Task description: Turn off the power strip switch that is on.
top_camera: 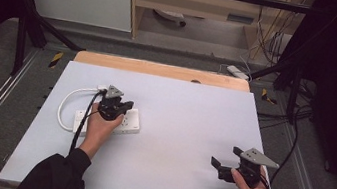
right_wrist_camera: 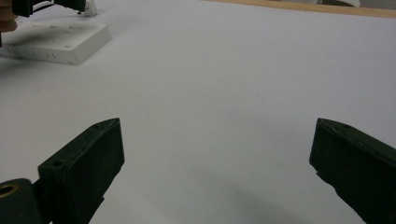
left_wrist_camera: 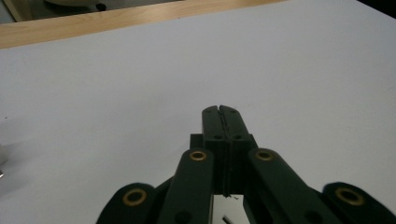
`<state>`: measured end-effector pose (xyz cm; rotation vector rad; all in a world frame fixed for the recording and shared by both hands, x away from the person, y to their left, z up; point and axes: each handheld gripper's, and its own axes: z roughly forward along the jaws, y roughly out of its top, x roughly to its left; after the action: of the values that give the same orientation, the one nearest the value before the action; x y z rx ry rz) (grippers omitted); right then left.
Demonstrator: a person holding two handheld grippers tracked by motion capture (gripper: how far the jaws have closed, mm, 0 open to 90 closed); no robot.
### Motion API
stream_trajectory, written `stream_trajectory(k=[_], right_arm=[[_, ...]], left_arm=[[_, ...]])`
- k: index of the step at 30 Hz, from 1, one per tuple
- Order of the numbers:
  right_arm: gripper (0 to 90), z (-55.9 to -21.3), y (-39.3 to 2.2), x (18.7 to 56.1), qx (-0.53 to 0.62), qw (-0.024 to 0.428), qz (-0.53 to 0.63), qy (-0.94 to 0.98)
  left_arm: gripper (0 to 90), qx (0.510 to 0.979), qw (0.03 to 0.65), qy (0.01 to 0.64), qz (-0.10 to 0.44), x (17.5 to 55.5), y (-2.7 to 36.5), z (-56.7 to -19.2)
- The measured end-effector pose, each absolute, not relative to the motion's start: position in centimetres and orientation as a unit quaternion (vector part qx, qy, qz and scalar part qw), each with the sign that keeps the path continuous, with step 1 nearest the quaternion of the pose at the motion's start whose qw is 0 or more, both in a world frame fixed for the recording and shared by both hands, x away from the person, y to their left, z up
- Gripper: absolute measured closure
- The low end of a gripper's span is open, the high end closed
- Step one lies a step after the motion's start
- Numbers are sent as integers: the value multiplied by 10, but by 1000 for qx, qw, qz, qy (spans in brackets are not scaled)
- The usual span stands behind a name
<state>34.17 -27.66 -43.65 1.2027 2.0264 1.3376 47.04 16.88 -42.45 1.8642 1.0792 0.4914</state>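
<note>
Left gripper, jaws together, rests over the white power strip left of centre; right gripper, jaws apart, idles lower right; strip work apparently barely begun.

Left gripper closed; right gripper spread wide, empty.

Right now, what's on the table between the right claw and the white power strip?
Nothing. In the high view the stretch of white tabletop between the right claw and the power strip is bare; the right gripper view agrees.
</note>
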Motion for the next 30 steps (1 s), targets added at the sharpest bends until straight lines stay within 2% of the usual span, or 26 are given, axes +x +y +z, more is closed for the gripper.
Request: stream_trajectory(k=[13, 20, 26, 30], right_arm=[[38, -438, -279, 344, 441, 206, 489, 724], [39, -439, -279, 344, 443, 205, 486, 725], [38, -440, -277, 344, 440, 205, 482, 730], [38, -439, -277, 344, 439, 207, 481, 730]], left_arm=[[891, 744, 472, 429, 198, 478, 158, -412], [701, 731, 496, 424, 198, 479, 148, -407], [454, 732, 488, 423, 217, 479, 144, -407], [333, 733, 482, 429, 216, 480, 144, -408]])
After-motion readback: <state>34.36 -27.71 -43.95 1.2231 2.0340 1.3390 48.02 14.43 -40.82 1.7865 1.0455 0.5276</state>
